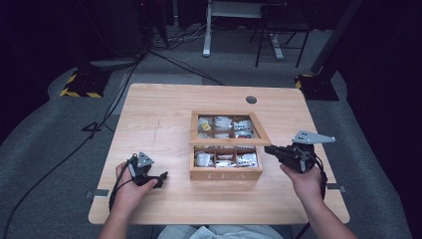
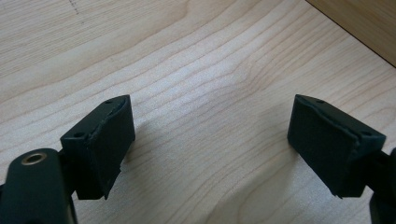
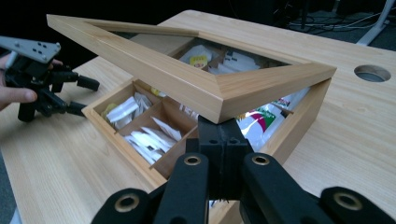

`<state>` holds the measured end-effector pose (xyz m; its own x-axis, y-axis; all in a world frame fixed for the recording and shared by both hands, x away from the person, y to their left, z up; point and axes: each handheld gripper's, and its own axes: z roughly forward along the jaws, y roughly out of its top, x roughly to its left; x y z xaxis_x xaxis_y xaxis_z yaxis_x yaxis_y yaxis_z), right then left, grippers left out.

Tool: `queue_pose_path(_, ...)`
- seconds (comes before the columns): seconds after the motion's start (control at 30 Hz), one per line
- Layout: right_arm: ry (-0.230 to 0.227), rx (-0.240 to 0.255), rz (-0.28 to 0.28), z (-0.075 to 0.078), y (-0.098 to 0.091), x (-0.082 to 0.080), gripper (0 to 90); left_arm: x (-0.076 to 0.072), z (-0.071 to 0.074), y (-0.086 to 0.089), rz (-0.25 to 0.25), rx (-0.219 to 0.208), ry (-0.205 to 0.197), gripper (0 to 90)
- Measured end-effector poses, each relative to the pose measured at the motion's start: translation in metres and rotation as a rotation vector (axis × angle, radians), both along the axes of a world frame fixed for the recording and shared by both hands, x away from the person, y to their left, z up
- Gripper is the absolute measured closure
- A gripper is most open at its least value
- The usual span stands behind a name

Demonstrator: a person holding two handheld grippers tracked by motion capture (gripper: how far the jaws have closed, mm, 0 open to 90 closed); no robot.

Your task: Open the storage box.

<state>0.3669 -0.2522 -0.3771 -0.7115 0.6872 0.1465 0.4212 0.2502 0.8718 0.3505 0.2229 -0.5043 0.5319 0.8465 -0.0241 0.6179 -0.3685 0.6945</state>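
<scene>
lifting is the step we judge to be in hand: our right gripper, a black two-jaw tool with a grey three-cornered plate on top, has its jaws drawn fully together and sits under the near edge of the light wooden glass-paned lid of the wooden tea box with "tea" carved on its front, and the lid stands part raised, tilted up on the side toward us while its far edge stays low on the box. the box sits in the middle of the pale wooden table, and under the lid we see the white paper tea sachets lying in its compartments. we cannot tell whether the closed jaws pinch the lid's rim or merely prop it from below. the next move, as we read it, calls for carrying the lid up and back on its hinge line in an arc, keeping contact so the frame does not slip off and drop. our right hand comes in from the right of the box, forearm angled inward, the gripper pointing level toward the lid. our left gripper rests low over bare table to the left of the box, apart from it, jaws spread wide with nothing between them; the left hand lies on the table.
</scene>
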Motion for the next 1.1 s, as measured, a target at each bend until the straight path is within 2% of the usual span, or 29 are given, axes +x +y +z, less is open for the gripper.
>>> queue_pose_path(0.43,-0.029,0.025,-0.014,0.017,0.005,0.015,90.0,0.000,0.000,0.000,0.000,-0.001,0.001,15.4)
queue_pose_path(0.9,-0.073,0.019,-0.028,0.031,0.011,0.029,90.0,0.000,0.000,0.000,0.001,0.001,0.003,15.3)
queue_pose_path(1.1,-0.075,0.018,-0.033,0.036,0.012,0.036,90.0,0.000,0.000,0.000,0.001,0.001,0.003,15.3)
